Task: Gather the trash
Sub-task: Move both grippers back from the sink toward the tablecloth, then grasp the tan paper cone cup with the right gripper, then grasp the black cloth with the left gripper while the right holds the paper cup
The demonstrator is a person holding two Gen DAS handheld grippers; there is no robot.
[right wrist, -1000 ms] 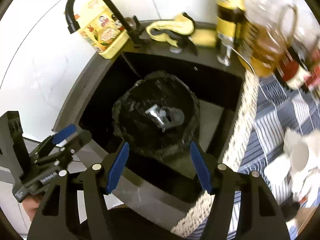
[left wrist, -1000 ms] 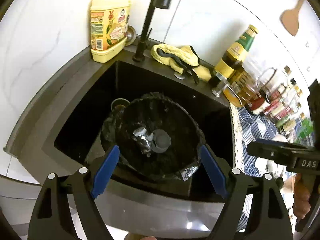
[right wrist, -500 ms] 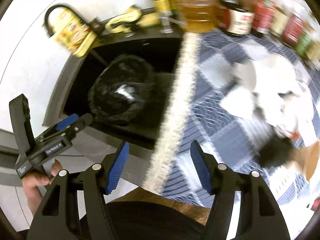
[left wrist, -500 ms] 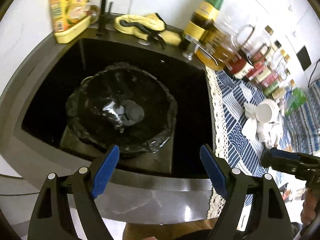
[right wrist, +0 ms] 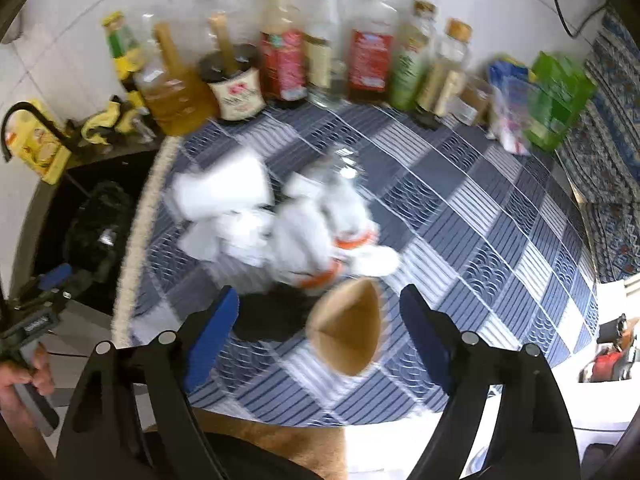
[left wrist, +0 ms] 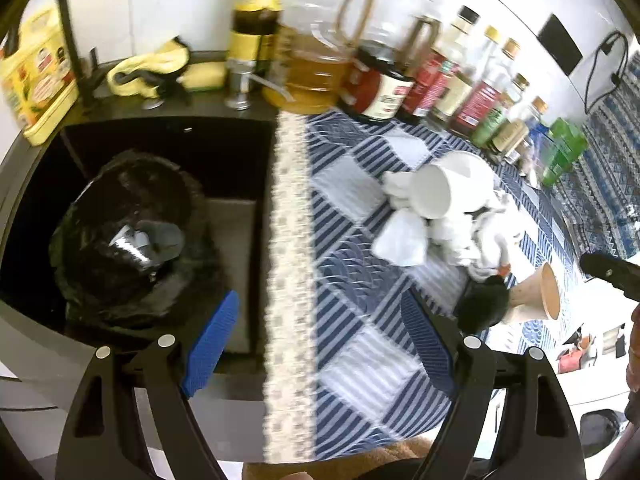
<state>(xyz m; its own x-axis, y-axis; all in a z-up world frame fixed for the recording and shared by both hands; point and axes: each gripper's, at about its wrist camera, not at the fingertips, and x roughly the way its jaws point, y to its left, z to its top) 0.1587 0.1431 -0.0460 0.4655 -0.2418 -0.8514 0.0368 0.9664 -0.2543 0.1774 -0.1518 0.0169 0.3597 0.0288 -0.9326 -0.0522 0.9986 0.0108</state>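
At the far left a yellow plastic detergent jug (left wrist: 38, 76) stands on the rim of the black sink (left wrist: 172, 132), just beside the curved black tap (left wrist: 66, 28). A crumpled yellow cloth (left wrist: 160, 70) lies on the far rim. Inside the sink sits a round bin lined with a glossy black bag (left wrist: 132, 232); silvery scraps and a grey disc lie at its bottom.

The left gripper (left wrist: 320, 344) hangs over the sink's right edge with its blue-padded jaws spread wide and nothing between them. One blue pad is above the sink, the other above the cloth.

Right of the sink a blue and white patterned tablecloth with a lace edge (left wrist: 360, 372) covers the counter. Along the far wall stands a row of bottles and jars (right wrist: 320, 52), with a large clear jug of amber oil (left wrist: 316, 60) nearest the sink and a green packet (right wrist: 556, 100) at the right end.

The trash lies in a heap in the middle of the cloth: a white paper cup on its side (left wrist: 444, 192), crumpled white tissues (left wrist: 404, 236), a white wrapper with orange marks (right wrist: 352, 240), a black lump (left wrist: 480, 308) and a brown paper cone cup (right wrist: 348, 332) nearest the viewer.

The right gripper (right wrist: 320, 340) is above the near end of the heap, its jaws opening; the brown cone shows between the blue pads, which do not press on it. The picture is blurred.
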